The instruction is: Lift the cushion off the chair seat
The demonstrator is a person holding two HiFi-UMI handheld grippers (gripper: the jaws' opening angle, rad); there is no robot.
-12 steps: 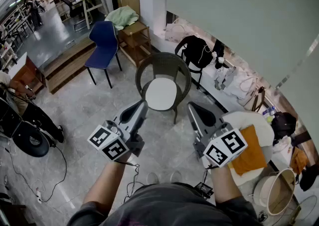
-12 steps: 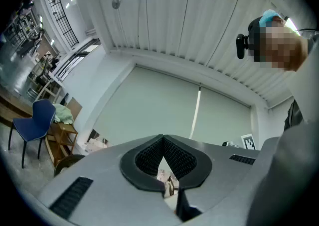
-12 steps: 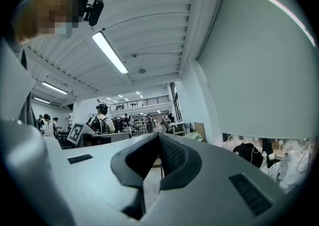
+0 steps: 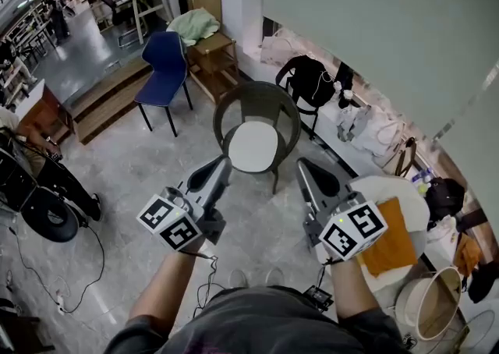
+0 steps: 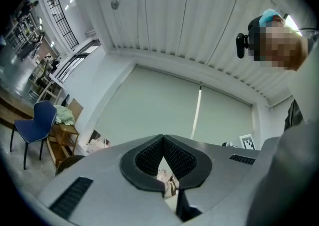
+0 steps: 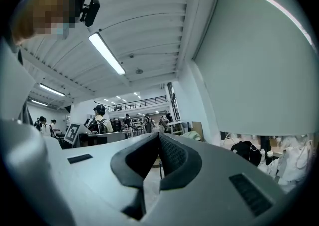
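A round white cushion lies on the seat of a dark wicker chair in the middle of the head view. My left gripper is shut and empty, its tips just short of the cushion's near left edge. My right gripper is shut too, held a little to the right of the chair's front. In the left gripper view the left gripper has its jaws together, pointing up at a pale wall. The right gripper view shows the right gripper with its jaws together and a hall beyond.
A blue chair and a wooden side table with a green cloth stand behind left. A black bag on a chair sits behind right. A white round table with an orange cloth is at my right. Cables trail on the floor.
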